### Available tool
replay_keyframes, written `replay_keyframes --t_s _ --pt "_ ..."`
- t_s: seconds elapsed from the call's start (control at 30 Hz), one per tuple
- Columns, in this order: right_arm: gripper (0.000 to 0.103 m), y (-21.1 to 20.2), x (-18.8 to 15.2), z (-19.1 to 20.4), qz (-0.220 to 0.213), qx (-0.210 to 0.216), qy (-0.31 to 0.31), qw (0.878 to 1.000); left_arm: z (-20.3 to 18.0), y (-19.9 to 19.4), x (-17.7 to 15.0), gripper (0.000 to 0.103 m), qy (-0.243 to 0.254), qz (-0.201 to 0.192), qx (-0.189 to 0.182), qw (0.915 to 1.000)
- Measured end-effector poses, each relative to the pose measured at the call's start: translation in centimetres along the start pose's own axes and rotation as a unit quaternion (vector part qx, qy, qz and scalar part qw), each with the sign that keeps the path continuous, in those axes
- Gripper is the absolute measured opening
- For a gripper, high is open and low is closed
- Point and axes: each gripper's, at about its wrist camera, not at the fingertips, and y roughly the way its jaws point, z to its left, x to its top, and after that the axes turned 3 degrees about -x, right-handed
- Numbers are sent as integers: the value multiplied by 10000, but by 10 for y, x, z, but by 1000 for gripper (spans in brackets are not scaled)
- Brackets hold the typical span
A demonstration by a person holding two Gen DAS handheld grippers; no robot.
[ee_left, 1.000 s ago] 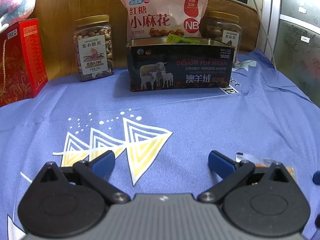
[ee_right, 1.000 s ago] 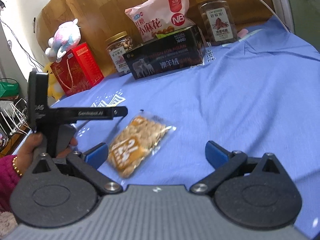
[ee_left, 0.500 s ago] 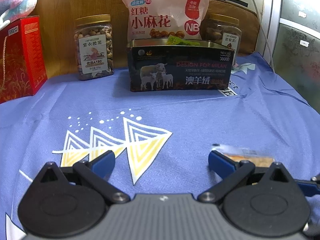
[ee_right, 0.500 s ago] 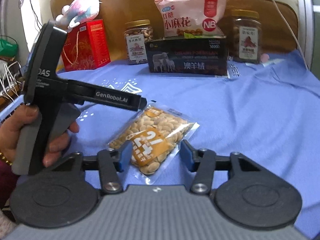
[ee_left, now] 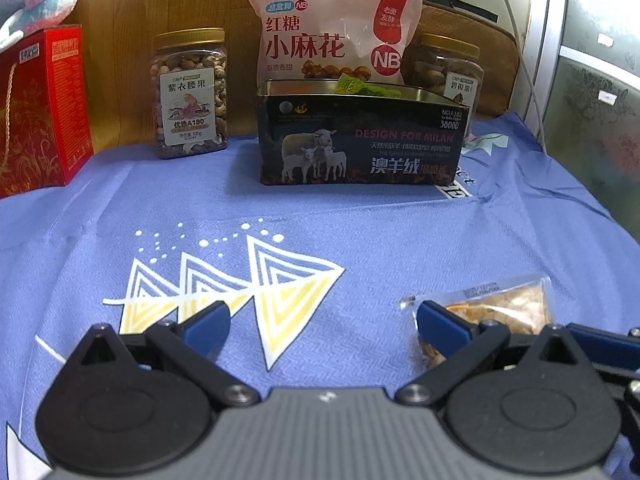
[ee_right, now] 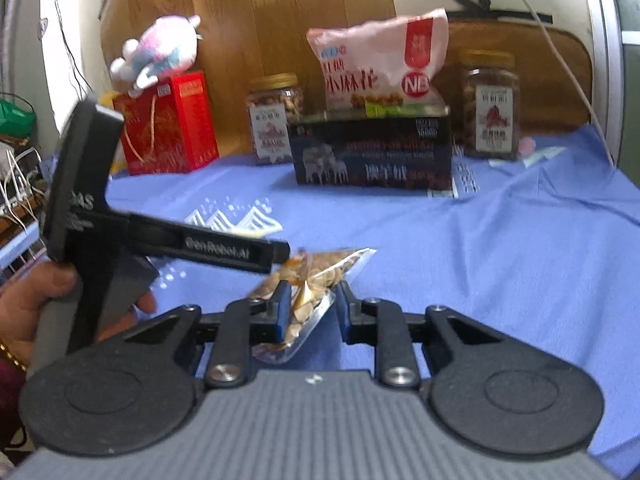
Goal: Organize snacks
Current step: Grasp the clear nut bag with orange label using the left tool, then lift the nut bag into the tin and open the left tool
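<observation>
Closing on the snack packet: right gripper low over the blue cloth, blue pads drawing in from both sides, clear wrapper already crumpled and tipped up between them. Nuts or crackers inside, with an orange label, print too blurred to read from this side. From the left wrist view, same packet near right, just past the right-hand blue pad, tiny black print along its top seal, not legible.

Held wide apart, left gripper, nothing between the blue pads, only cloth with white and yellow triangles printed on it. Seen from the right wrist view as a black bar lettered "GenRobot.AI", gripped by a hand at near left.

Sitting far centre, open dark tin: sheep picture, "DESIGN FOR MILAN", "澳羊绒", "NO.L102" at its top right corner. Green wrappers poking over the rim. Standing right behind the tin, pink bag reading "红糖 小麻花" with a red "NB" roundel. Far left of the tin, gold-lidded nut jar, label "紫衣腰果", "A180". Far right, second jar, half hidden behind the tin, label "碧根果". Far left edge, red gift box with gold pattern, plush toy perched on top.
</observation>
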Motion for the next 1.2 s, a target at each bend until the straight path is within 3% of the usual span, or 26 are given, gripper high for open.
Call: replay_keyframes --t_s 0.17,0.27,0.37,0.5,0.57,0.63,0.73,0.77,0.8,0.87,0.93,1.0,1.03,1.07,1.1,1.13,1.17,1.2 --pt "25 4 4 -11 129 534 503 9972 23 -9 1 103 -525 -66 -788 9955" --pt "12 13 9 -23 257 942 1064 9895 24 -8 2 102 -554 -60 -876 9946" --pt "12 27 13 -33 527 1378 1647 9753 18 -8 2 102 -392 -16 -942 9948" --pt "16 28 15 -36 816 1367 1593 9743 29 -19 -1 101 -591 159 -1270 9900" --pt "17 26 13 -48 1237 1373 1789 9664 38 -35 -3 97 -776 373 -1744 9809" --pt "17 24 13 -59 1574 1357 1964 9582 50 -50 -5 97 -1119 613 -2387 9627" --pt "17 37 10 -66 2166 1588 2329 9347 59 -47 -9 89 -1468 1108 -2870 9401" --pt "10 44 5 -66 2270 1694 2441 9275 60 -38 -11 79 -1619 1321 -3018 9302" --pt "9 51 3 -66 2323 1848 2592 9191 62 -30 -14 82 -1792 1378 -3160 9215" --pt "9 63 5 -67 2258 1938 2800 9127 67 -26 -13 82 -1868 1212 -3218 9203" --pt "9 72 3 -72 2139 2065 3015 9059 79 -20 -13 79 -2142 1083 -3304 9128" --pt "9 78 -2 -79 2111 2229 3415 8883 87 -18 -16 66 -2358 1048 -3303 9079" --pt "9 79 -3 -79 2092 2297 3475 8847 91 -17 -17 64 -2450 1031 -3365 9034" --pt "12 77 -2 -81 2082 2361 3466 8836 95 -16 -18 56 -2581 1011 -3497 8949" --pt "12 77 -1 -79 2067 2404 3429 8843 97 -13 -18 39 -2701 1029 -3658 8847" --pt "12 79 1 -77 2085 2477 3398 8830 96 -8 -17 31 -2766 1122 -3839 8738" --pt "11 80 3 -75 2104 2536 3378 8816 93 -5 -16 21 -2748 1191 -3883 8715" --pt "11 82 6 -69 2077 2525 3305 8854 84 -2 -13 20 -2617 1258 -3795 8785"
